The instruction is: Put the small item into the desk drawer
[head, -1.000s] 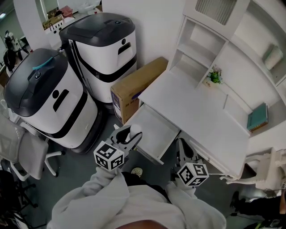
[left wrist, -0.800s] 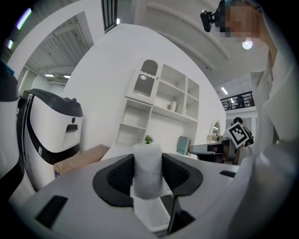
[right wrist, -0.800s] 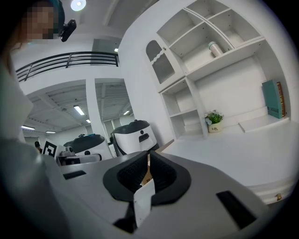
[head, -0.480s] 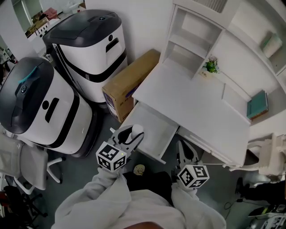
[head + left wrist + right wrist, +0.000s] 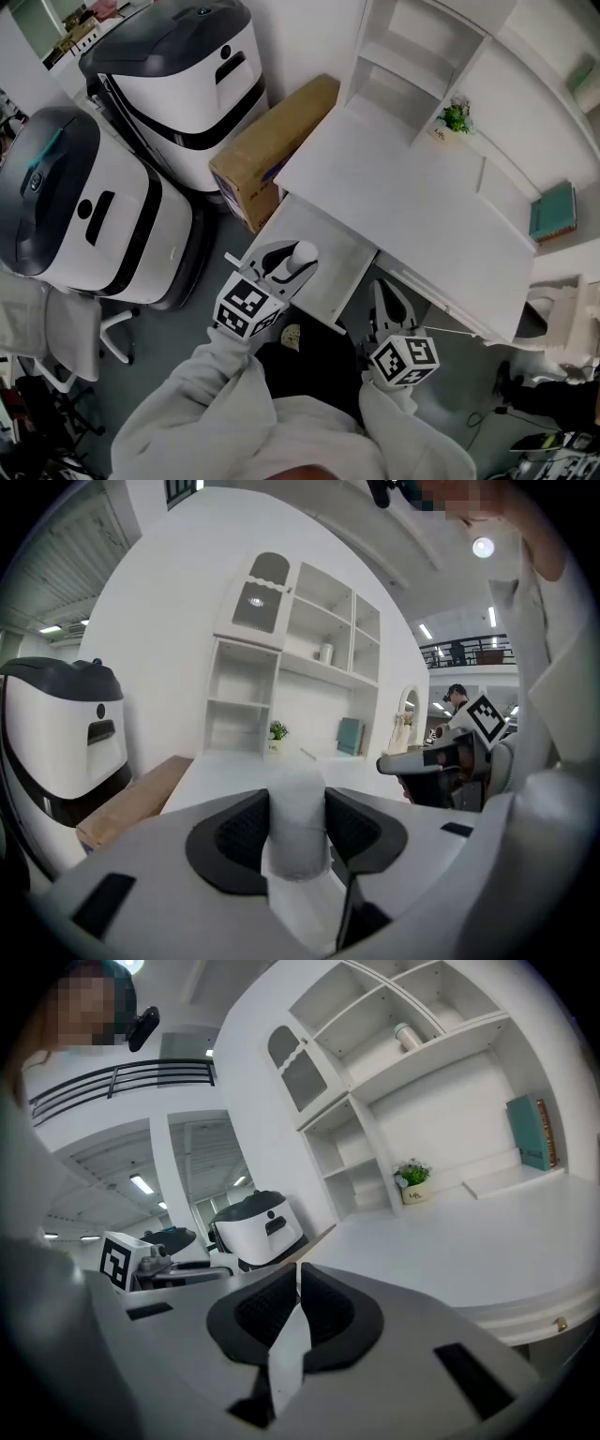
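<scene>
Between the pads of the left tool [image 5: 284, 269], gripped upright, sits the small white item [image 5: 297, 829], over the front left part of the open drawer [image 5: 330, 255]. The right tool [image 5: 298, 1299], closed and empty, hangs beside the drawer's front right corner, short of the tabletop [image 5: 403, 192].

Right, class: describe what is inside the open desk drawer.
The drawer shows only a bare white floor where it is visible. The left gripper, shut on the small white item, hangs over its near part and covers the floor there.
</scene>
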